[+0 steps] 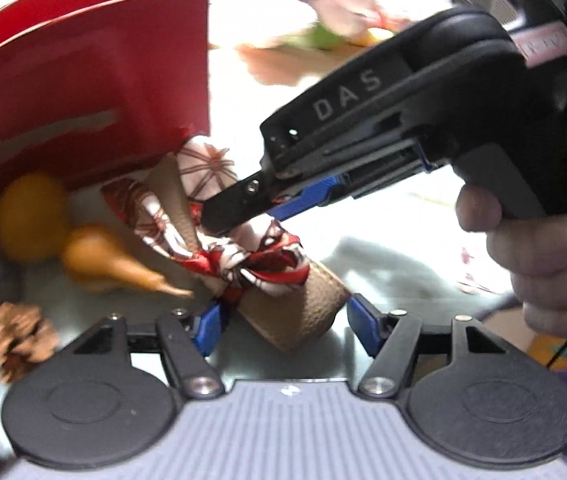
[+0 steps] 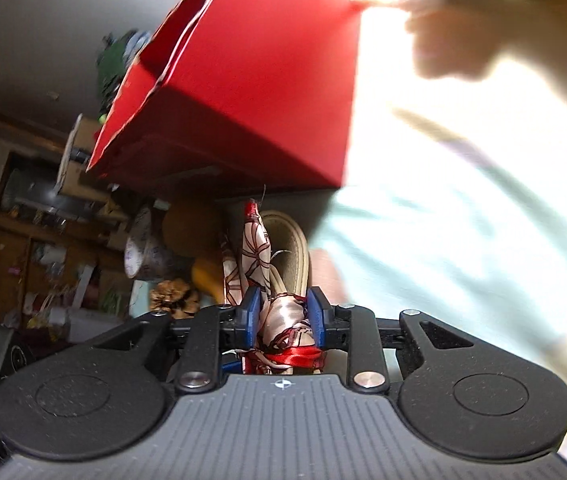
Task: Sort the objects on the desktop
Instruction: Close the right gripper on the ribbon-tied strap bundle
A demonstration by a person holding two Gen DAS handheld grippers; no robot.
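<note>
The right gripper (image 2: 283,314) pinches the patterned scarf (image 1: 243,256); the left gripper (image 1: 283,316), spread, apparently straddles the tan leather piece (image 1: 299,316).

Motion blur softens the orange round gourd (image 1: 29,216) beside my left gripper (image 1: 283,320), and the glare-washed pale tabletop (image 2: 463,200). The tall red cardboard box (image 1: 83,92) runs past the frame edge. My right gripper (image 2: 283,316) hides the patterned silk scarf's (image 2: 283,320) lower end.
</note>
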